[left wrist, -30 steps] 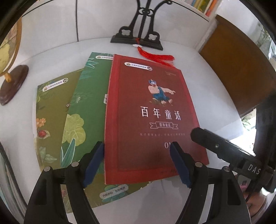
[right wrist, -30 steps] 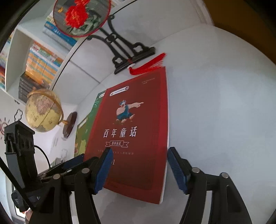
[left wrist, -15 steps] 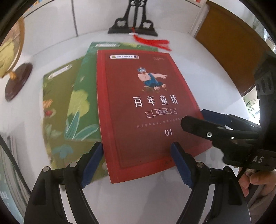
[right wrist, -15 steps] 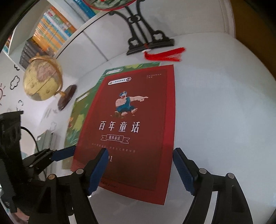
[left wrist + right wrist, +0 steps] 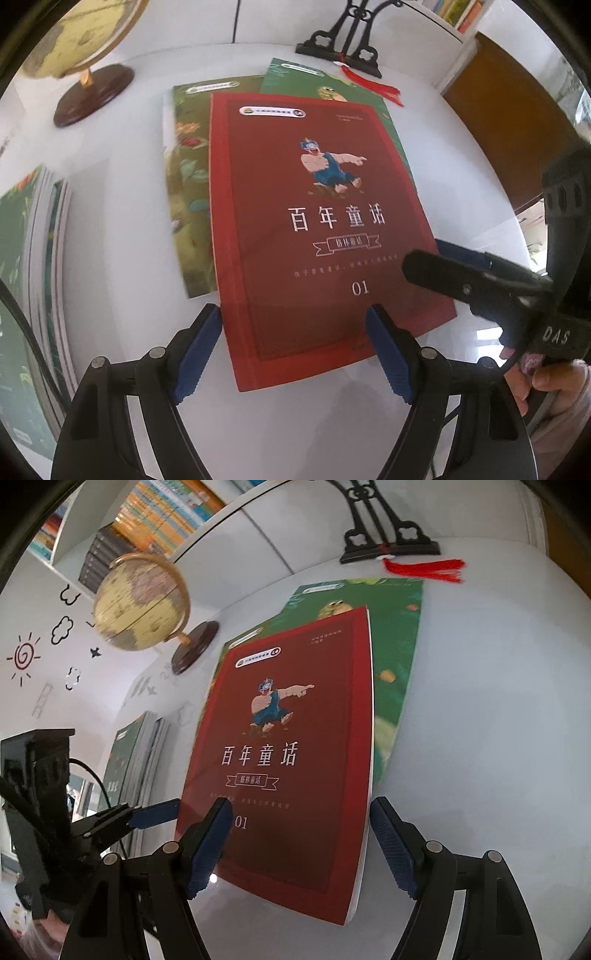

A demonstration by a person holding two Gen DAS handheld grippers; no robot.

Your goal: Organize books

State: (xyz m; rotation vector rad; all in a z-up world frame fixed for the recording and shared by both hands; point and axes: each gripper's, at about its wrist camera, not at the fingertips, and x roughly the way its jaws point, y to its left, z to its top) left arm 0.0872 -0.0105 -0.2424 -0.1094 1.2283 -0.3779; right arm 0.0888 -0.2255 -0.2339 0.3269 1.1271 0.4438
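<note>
A red book (image 5: pixel 314 229) with white Chinese title and "01" lies on top of an olive green book (image 5: pixel 188 192) and a darker green book (image 5: pixel 317 86) on the white table. My left gripper (image 5: pixel 295 347) is open, its blue pads straddling the red book's near edge. My right gripper (image 5: pixel 299 845) is open, with its pads either side of the red book's (image 5: pixel 280 760) near right corner. The right gripper's fingers (image 5: pixel 465 280) show in the left wrist view at the book's right edge. The dark green book (image 5: pixel 399 657) sticks out to the right.
A stack of books (image 5: pixel 33 295) lies at the left on the table (image 5: pixel 454 155). A globe (image 5: pixel 142 602) on a brown base stands at the back left. A black ornamental stand (image 5: pixel 340 48) with a red tassel (image 5: pixel 424 568) is at the back. Bookshelves (image 5: pixel 162 520) line the wall.
The red book has slid left and towards me over the green books, uncovering the dark green one. Both grippers have shifted left, and the book stack at the left has come into view.
</note>
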